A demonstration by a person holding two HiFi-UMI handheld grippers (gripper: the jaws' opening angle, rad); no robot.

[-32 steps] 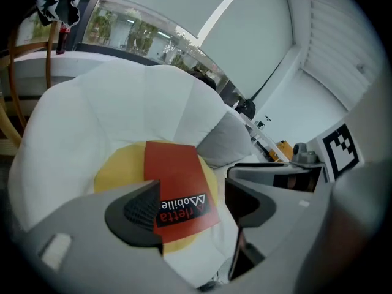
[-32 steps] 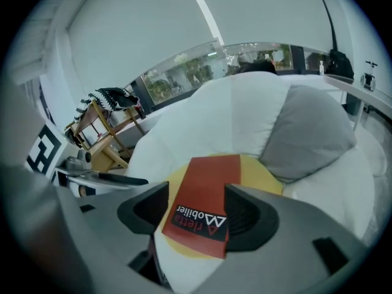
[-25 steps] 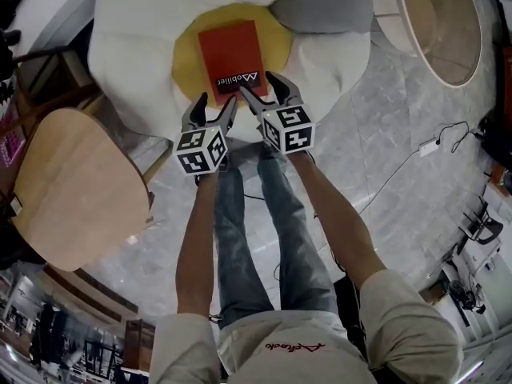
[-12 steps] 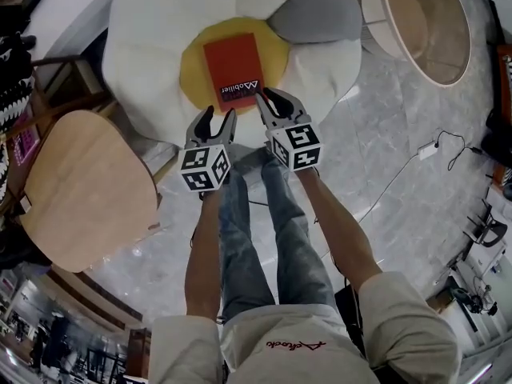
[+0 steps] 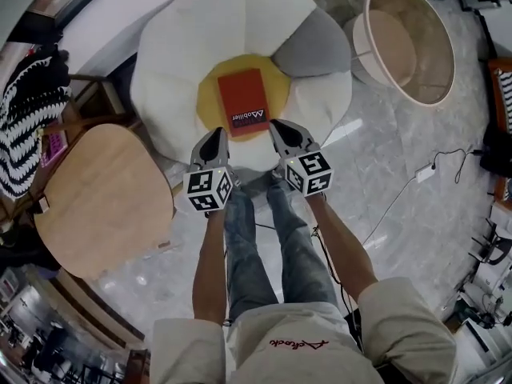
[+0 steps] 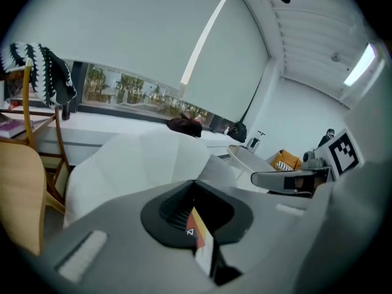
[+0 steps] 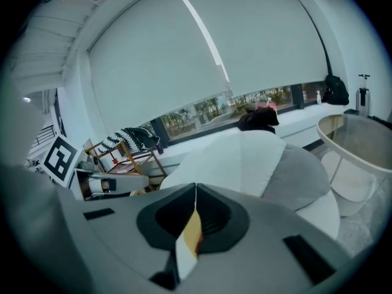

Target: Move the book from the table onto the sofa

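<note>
- The left gripper (image 5: 214, 134) and right gripper (image 5: 278, 125) had just closed, jaws together on nothing, and drawn back from the red book (image 5: 244, 100).
- It lay released on the flower-shaped sofa (image 5: 192, 46); the task looked done.

The book (image 5: 244, 101) is a slim red-orange rectangle with a white band of dark lettering across the end nearest the person. It lies closed and flat, cover up, turned slightly askew. It rests on the sofa (image 5: 184, 46), a low, round, flower-shaped seat on the marble floor with plump white petals all round. The book sits on the sofa's yellow centre (image 5: 210, 102), covering much of it, with yellow showing on every side. One grey petal (image 5: 314, 45) lies just beyond the book's far right corner.
</note>
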